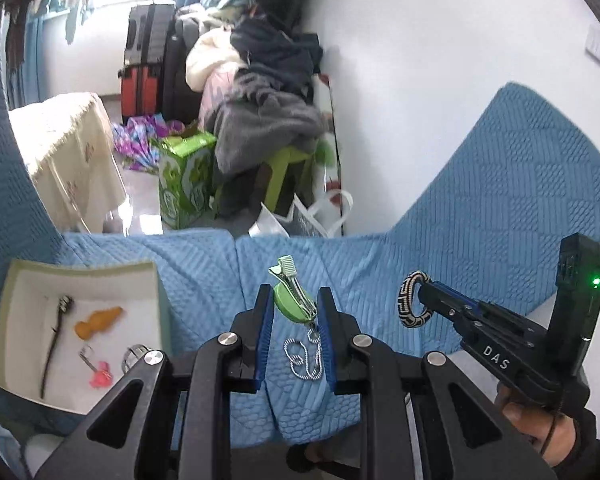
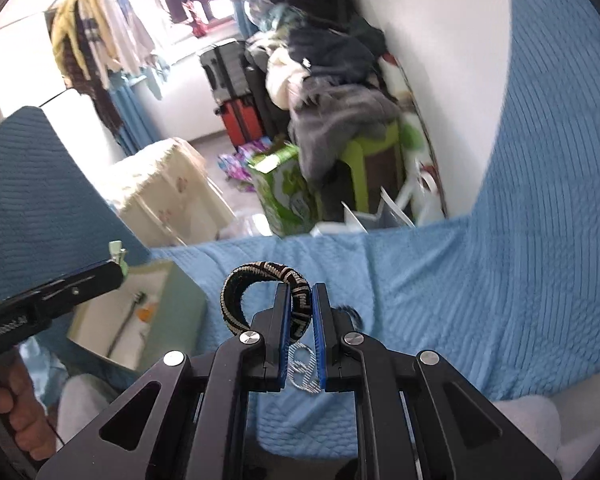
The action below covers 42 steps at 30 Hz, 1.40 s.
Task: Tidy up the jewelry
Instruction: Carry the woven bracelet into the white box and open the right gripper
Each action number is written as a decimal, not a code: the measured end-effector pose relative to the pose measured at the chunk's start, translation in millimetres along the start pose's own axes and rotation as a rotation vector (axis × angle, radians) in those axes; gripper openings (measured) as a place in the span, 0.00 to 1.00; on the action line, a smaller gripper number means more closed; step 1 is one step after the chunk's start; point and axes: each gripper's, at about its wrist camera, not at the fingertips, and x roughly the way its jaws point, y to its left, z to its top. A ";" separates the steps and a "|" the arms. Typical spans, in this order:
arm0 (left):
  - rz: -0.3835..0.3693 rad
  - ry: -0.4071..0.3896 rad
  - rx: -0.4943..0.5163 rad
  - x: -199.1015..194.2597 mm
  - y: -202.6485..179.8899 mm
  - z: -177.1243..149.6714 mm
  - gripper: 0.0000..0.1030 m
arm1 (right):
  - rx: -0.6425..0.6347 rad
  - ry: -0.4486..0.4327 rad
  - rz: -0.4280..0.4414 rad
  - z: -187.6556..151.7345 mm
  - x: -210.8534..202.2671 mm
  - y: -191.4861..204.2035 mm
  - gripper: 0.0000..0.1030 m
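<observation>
My left gripper (image 1: 294, 300) is shut on a green hair clip (image 1: 293, 295), held above a silver chain (image 1: 303, 356) that lies on the blue quilted cover. My right gripper (image 2: 300, 292) is shut on a black-and-cream woven bangle (image 2: 260, 286); in the left wrist view the bangle (image 1: 414, 299) hangs at the right gripper's tip (image 1: 426, 294), to the right of the clip. An open pale green box (image 1: 80, 332) sits at the left and holds a dark hair stick (image 1: 54, 334), an orange piece (image 1: 98, 322) and a pink charm (image 1: 100, 374).
The blue cover (image 1: 480, 208) drapes over the seat and up the backrest at the right. Beyond its far edge lie a green carton (image 1: 186, 178), a green stool piled with clothes (image 1: 268, 136), suitcases (image 1: 148, 60) and a cream-covered table (image 1: 66, 152).
</observation>
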 end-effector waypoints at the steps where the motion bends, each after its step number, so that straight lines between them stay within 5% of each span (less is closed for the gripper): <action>1: 0.004 -0.011 0.004 -5.3 1.6 3.2 0.20 | -0.008 -0.011 0.006 4.7 -2.4 4.9 0.08; 9: 0.049 -0.087 0.018 -45.5 31.1 28.8 0.20 | -0.054 -0.081 0.074 37.0 -4.5 52.2 0.08; 19: 0.095 -0.150 -0.054 -77.2 103.2 32.1 0.21 | -0.144 -0.044 0.121 37.1 35.4 114.8 0.08; 42: 0.166 0.046 -0.211 -8.3 236.2 -25.2 0.21 | -0.300 0.253 0.154 -25.6 151.7 200.6 0.09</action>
